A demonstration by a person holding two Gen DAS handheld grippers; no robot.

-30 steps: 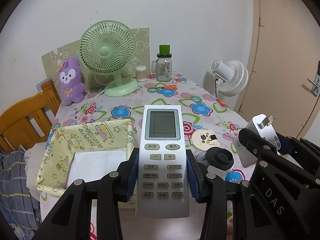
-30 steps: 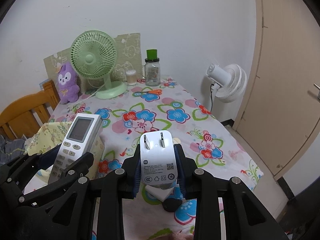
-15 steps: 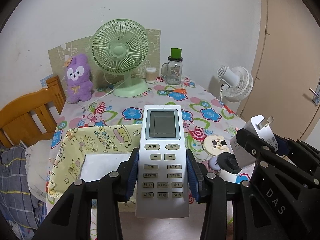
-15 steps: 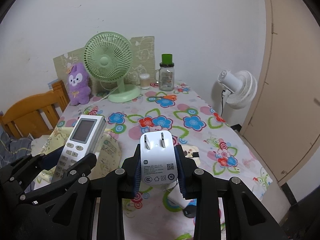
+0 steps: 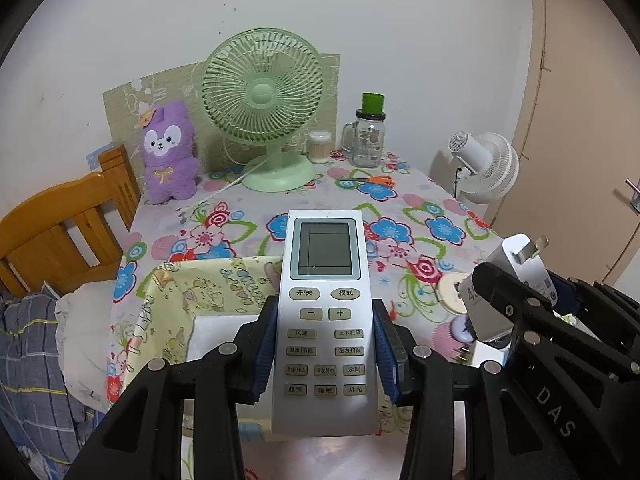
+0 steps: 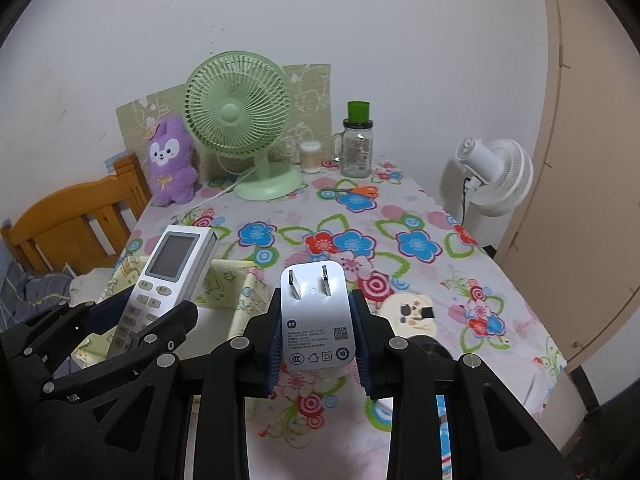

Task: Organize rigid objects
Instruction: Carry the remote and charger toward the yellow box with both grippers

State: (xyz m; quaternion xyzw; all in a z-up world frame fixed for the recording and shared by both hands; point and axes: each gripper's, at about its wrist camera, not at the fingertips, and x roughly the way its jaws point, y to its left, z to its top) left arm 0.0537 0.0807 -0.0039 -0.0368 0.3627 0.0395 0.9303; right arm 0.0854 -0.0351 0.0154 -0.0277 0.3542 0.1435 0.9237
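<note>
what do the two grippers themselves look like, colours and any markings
Both the left gripper and the right gripper are matte black linkage frames with silver rivets and ribbed blue finger pads. White "DAS" lettering marks the right one's side. No cables or sleeves show.

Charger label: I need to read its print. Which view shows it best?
The right wrist view: the charger faces the camera, label and prongs visible. The left wrist view shows it only edge-on at the right, partly hidden behind the right gripper.

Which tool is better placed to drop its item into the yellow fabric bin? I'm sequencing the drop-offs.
Left. The left tool, gripping the remote, is above the yellow bin. The right tool, holding the charger, is beside the bin, over the tablecloth.
</note>
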